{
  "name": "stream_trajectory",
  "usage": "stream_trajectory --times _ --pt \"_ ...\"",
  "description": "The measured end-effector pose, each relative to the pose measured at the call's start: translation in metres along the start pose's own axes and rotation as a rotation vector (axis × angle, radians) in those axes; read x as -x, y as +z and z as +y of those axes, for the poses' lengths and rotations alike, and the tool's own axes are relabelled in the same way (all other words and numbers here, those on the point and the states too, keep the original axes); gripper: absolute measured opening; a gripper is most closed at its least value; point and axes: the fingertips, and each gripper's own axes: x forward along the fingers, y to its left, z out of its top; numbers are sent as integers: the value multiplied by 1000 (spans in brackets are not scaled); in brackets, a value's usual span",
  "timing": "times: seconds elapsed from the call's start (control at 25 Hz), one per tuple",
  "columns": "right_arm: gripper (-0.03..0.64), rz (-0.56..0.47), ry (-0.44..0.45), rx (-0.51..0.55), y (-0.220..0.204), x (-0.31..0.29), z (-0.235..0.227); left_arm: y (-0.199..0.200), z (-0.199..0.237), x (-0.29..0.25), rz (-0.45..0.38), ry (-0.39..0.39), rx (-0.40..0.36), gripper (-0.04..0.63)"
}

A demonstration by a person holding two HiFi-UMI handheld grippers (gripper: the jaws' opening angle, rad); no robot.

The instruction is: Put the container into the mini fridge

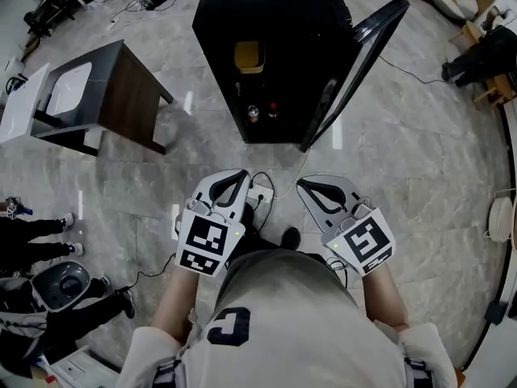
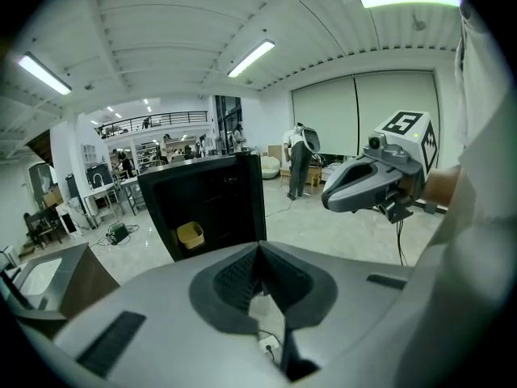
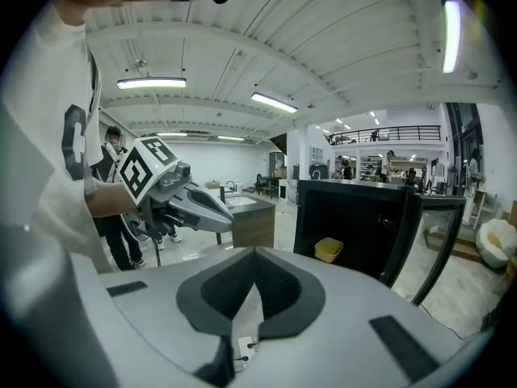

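Observation:
A yellow container [image 1: 248,56] sits on a shelf inside the black mini fridge [image 1: 275,23], whose door [image 1: 355,63] stands open to the right. It shows as the yellow container [image 2: 191,234] in the left gripper view and the yellow container [image 3: 328,249] in the right gripper view. Two small bottles [image 1: 262,111] stand on the fridge's lower level. My left gripper [image 1: 234,183] and right gripper [image 1: 311,188] hang side by side in front of the fridge, well short of it. Both are shut with nothing between the jaws.
A dark wooden table with a white top [image 1: 89,95] stands to the left of the fridge. A power strip and cable [image 1: 260,199] lie on the marble floor between the grippers. People's legs and a round device [image 1: 60,285] are at the left edge. Furniture [image 1: 485,55] sits at the far right.

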Motion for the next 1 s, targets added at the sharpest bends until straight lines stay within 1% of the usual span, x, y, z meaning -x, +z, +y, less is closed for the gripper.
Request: stream_trajectory --times 0.16,0.28,0.4,0.48,0.64,0.84,1.0 --pt "29 7 45 -14 -6 8 3 2 -20 0 8 -2 32 55" --pt "29 -4 66 -55 -1 9 7 10 -26 6 3 -17 25 55" --pt "29 -33 76 -46 13 0 12 21 -13 12 -31 8 -9 55" --pt "29 -36 85 -31 19 -11 20 21 -4 18 -45 20 -17 55" --pt "29 -36 91 -12 30 -31 36 9 14 28 -48 6 12 55" --pt "29 -26 88 0 48 -57 49 3 49 44 -70 8 12 55" --pt "29 12 86 -22 55 -64 61 -1 60 53 -83 -36 53 55"
